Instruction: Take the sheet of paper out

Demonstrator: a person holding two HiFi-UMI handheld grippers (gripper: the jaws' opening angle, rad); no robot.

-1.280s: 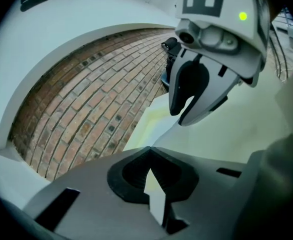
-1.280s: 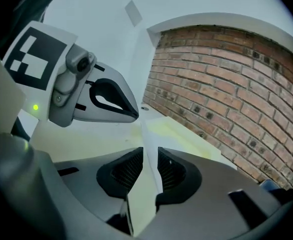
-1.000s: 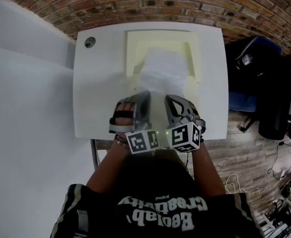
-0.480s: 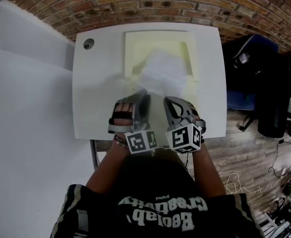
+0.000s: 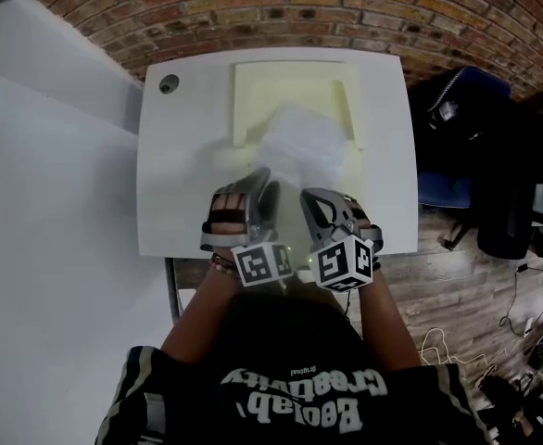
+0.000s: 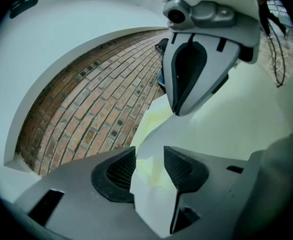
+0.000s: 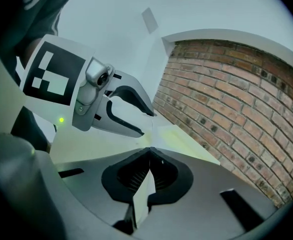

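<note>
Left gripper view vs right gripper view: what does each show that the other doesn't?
Left gripper view only: the left tool with its jaws apart, having just been opening. The sheet of paper stands loose between them, and the pads are not pressing on it.
Right gripper view only: the right tool shut on the sheet's edge, and the left tool's marker cube.
Both: the sheet, the brick wall, and the opposite tool alongside.
</note>
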